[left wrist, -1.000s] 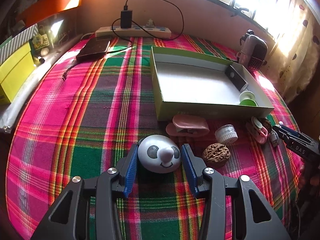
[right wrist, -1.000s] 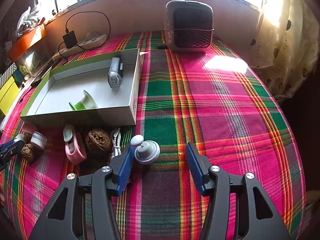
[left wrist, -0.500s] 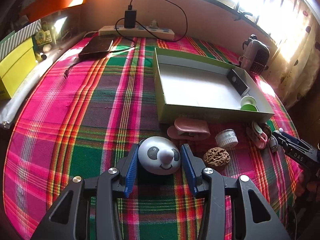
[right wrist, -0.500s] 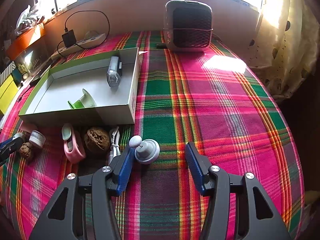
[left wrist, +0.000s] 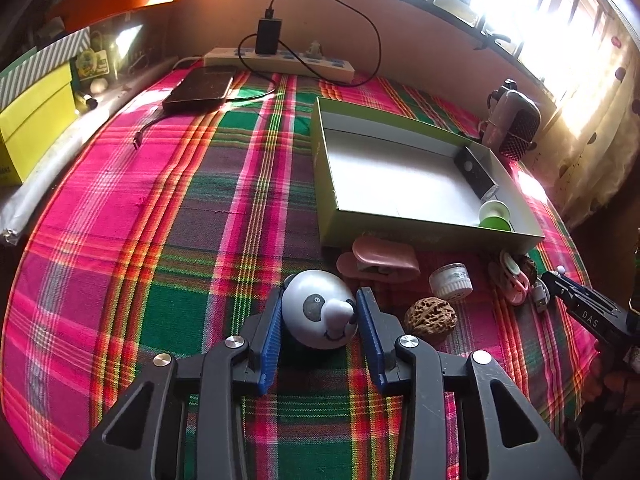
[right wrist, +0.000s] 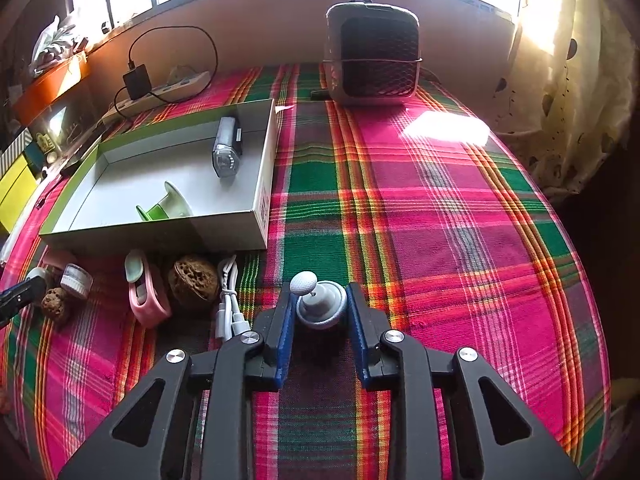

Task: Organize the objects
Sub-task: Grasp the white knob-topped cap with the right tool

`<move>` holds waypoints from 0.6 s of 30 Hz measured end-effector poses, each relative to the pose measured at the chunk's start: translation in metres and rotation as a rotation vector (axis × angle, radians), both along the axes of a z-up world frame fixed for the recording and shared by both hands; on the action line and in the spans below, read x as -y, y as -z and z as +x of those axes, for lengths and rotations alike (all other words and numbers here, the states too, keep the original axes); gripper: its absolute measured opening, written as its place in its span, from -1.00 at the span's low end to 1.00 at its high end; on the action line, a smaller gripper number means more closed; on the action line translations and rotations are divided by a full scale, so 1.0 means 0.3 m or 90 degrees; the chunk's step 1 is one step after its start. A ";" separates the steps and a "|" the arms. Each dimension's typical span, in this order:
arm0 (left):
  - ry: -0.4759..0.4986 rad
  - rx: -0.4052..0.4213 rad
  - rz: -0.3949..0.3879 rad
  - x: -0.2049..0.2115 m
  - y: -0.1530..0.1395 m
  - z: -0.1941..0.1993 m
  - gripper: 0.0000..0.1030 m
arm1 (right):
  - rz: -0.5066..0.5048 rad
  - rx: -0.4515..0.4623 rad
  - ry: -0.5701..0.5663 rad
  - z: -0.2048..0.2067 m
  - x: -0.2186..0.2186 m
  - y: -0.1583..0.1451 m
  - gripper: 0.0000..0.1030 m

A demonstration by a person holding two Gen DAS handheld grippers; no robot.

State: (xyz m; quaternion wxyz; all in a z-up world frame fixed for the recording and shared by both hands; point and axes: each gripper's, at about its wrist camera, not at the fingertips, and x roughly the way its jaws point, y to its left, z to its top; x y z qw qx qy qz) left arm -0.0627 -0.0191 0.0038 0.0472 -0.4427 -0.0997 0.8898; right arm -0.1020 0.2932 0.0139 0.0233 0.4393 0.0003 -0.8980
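Black right claw (left wrist: 560,280) | white lettering "DAS" | other labels unreadable

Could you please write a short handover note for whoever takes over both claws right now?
Left claw: shut on the white panda-face ball, on the plaid cloth.
Right claw: shut on the grey round base with a white dimpled ball on a stalk, also on the cloth.
Done: a black-and-clear flashlight and a green-and-white spool lie in the green-sided white cardboard tray.
Left, in front of the tray: the two gripped pieces, pink clip, small white jar, two walnuts, pink oval case, white cable.
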 end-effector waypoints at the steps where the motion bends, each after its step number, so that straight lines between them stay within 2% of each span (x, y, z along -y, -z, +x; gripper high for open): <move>1: 0.000 -0.002 0.000 0.000 -0.003 0.001 -0.39 | 0.001 0.000 0.000 0.000 0.000 0.000 -0.49; 18: 0.002 -0.008 -0.008 -0.011 -0.011 0.006 -0.42 | -0.003 -0.002 -0.001 0.008 0.001 -0.001 -0.50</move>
